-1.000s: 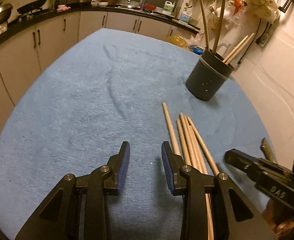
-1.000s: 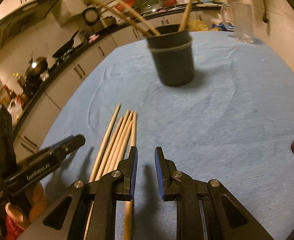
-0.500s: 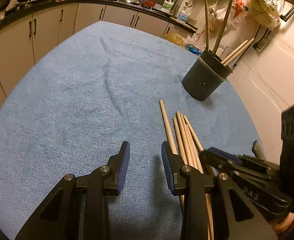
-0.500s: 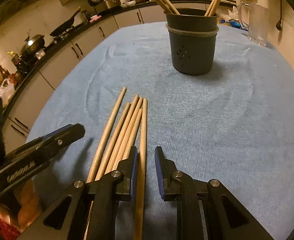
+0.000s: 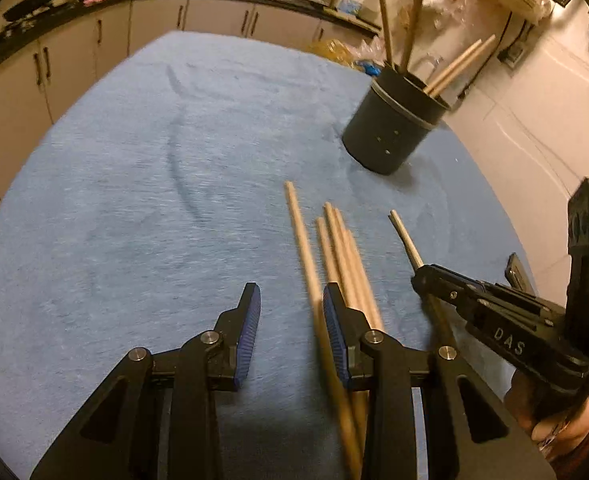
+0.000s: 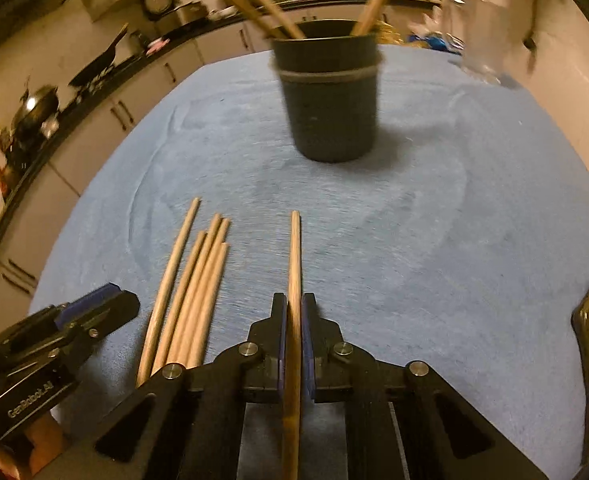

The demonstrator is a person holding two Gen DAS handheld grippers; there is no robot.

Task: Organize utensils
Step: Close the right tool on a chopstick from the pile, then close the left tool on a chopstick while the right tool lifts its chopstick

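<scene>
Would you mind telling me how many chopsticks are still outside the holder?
6: five lie bundled on the blue cloth at left, and one is clamped in the right gripper, apart from them. More could hide under the grippers.

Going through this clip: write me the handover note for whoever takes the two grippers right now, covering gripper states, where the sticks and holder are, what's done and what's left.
Right gripper: jaws have just closed, shut on one wooden stick, pulled apart from the pile.
Left gripper: open, empty, over the blue cloth beside the pile.
Loose sticks: five lie side by side on the cloth, left of the held one.
Dark holder: upright farther back, several sticks already standing in it.
Left to do: drop the held stick into the holder, then the five loose ones.
</scene>
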